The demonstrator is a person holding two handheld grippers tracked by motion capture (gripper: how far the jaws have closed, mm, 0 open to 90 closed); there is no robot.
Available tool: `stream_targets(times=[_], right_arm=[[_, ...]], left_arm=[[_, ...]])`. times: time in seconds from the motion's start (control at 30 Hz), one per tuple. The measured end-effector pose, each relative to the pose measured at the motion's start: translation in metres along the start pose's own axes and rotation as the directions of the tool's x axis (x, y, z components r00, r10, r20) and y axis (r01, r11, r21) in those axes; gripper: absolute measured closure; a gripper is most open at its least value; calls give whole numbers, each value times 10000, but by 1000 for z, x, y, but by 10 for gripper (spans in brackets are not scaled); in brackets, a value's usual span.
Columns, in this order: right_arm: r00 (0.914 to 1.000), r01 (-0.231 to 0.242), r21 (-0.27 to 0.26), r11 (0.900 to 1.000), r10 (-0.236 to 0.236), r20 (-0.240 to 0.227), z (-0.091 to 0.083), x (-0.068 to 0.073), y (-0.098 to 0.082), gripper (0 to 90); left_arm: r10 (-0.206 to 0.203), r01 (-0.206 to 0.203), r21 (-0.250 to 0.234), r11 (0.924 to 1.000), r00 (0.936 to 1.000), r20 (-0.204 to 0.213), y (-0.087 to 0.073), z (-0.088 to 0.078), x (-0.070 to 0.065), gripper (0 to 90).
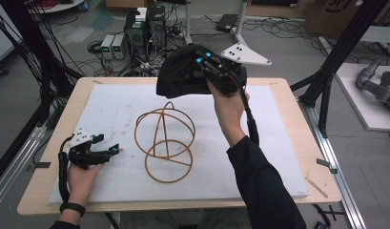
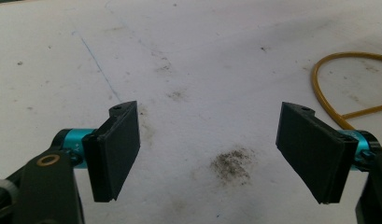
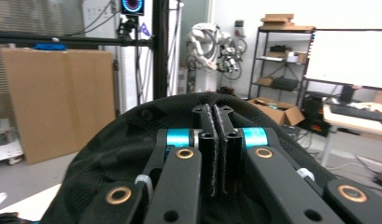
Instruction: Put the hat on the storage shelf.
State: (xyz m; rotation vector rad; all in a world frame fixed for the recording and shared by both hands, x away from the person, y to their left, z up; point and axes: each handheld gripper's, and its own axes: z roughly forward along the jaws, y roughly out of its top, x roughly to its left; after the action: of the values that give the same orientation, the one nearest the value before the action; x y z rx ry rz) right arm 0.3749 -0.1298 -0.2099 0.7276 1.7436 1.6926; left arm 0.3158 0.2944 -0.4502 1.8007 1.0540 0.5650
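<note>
A black cloth hat (image 1: pixel 180 76) hung in the air above the far part of the table, lifted well clear of the white mat (image 1: pixel 111 109). The right gripper (image 1: pixel 209 64) held it from the near side; in the right gripper view its jaws were pressed together, pinching a fold of the hat's fabric (image 3: pixel 132 140) between the pads, and the dark cloth bulged around and below the jaws. The person's right hand (image 1: pixel 228 102) gripped the tool from beneath, with a dark sleeve (image 1: pixel 261 183) running back to the bottom edge, and the grey three-cornered plate (image 1: pixel 245 53) stuck out to the right of the gripper.

Below and slightly nearer than the hat, a wire stand (image 1: pixel 165 141) made of orange-brown hoops stood on the mat: a flat ring at the base and crossed upright loops above it. The hat did not touch it.

At the near left of the mat the left gripper (image 1: pixel 107 144) lay low over the surface, held by the left hand (image 1: pixel 80 174), which wore a dark band at the wrist. Its jaws were spread wide with nothing between them, as the left gripper view showed, over a stained patch of mat (image 2: pixel 230 163). Part of the wire stand's ring (image 2: pixel 319 88) curved in at the right of that view, near the right-hand jaw.

The mat rested on a wooden table (image 1: pixel 297 138). Behind it, cables and computer boxes (image 1: pixel 145 28) sat on the floor.
</note>
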Motion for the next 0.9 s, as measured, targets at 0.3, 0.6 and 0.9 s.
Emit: stream_targets(times=[0.3, 0.6, 0.9], right_arm=[[9898, -338, -46, 9994, 328, -1385, 0, 25, 2, 898], [9724, 17, 0, 10000, -16, -2334, -10, 50, -2, 898], [9554, 114, 408, 9991, 12, -2954, -25, 62, -20, 897]], left_arm=[[16, -16, 2, 10000, 10000, -16, 0, 0, 0, 218], [20, -20, 9, 10000, 10000, -39, 0, 0, 0, 218], [27, -27, 46, 10000, 10000, -71, 0, 1, 0, 218]])
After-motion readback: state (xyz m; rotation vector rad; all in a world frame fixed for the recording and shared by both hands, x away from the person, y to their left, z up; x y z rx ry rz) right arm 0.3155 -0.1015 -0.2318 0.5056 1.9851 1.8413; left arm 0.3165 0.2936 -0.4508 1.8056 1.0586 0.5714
